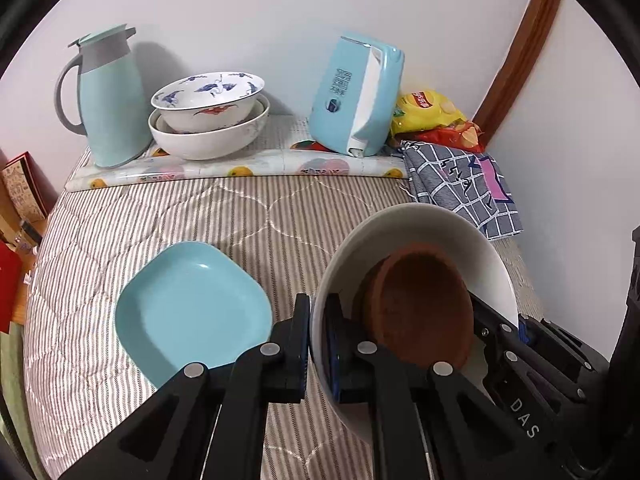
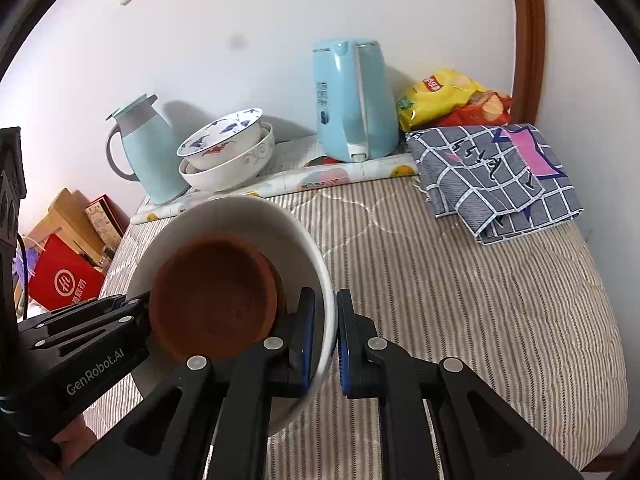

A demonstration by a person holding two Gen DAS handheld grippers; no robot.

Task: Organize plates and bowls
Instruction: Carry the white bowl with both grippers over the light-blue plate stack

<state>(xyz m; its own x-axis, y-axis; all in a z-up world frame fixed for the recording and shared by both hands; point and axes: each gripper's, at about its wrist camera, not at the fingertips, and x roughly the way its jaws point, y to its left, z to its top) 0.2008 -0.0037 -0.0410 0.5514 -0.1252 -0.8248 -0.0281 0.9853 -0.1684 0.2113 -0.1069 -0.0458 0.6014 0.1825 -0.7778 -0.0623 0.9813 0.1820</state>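
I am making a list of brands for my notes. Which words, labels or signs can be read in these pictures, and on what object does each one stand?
"GenRobot.AI": on the left gripper, seen from the right wrist.
"DAS": on the right gripper, seen from the left wrist; the rest is cut off.
Printing on the blue kettle: too small to read.
Label on the yellow chip bag: blurred.
Logo and characters on the red bag: not legible.

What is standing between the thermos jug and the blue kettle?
In both views: two stacked bowls between thermos jug and kettle.
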